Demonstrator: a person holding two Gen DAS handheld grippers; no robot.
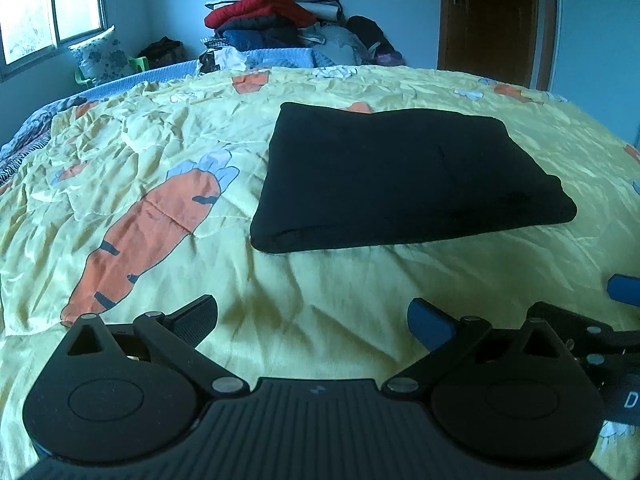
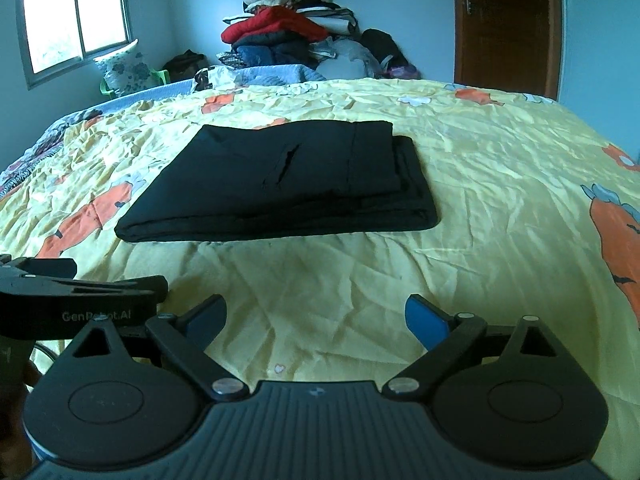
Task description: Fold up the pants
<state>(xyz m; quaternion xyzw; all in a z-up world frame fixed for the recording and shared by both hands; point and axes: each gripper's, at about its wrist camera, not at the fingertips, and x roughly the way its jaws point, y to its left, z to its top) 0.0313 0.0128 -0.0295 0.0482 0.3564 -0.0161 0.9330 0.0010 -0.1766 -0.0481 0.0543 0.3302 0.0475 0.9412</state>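
Black folded pants [image 2: 280, 184] on the carrot-print bedspread [image 2: 500, 184] — clothes pile [image 2: 288, 28] beyond — both grippers [image 1: 312, 320] [image 2: 316, 320] spread, empty.

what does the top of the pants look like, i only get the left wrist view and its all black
Observer: From the right wrist view, the folded black pants show a pocket slit on the top layer.
Operator: are the edges lined up
Observer: Not quite. At the right side the top layer stops short, and lower layers stick out in steps.
Operator: anything in the right jaws
Observer: Nothing. The right gripper is open above bare yellow carrot-print bedspread.
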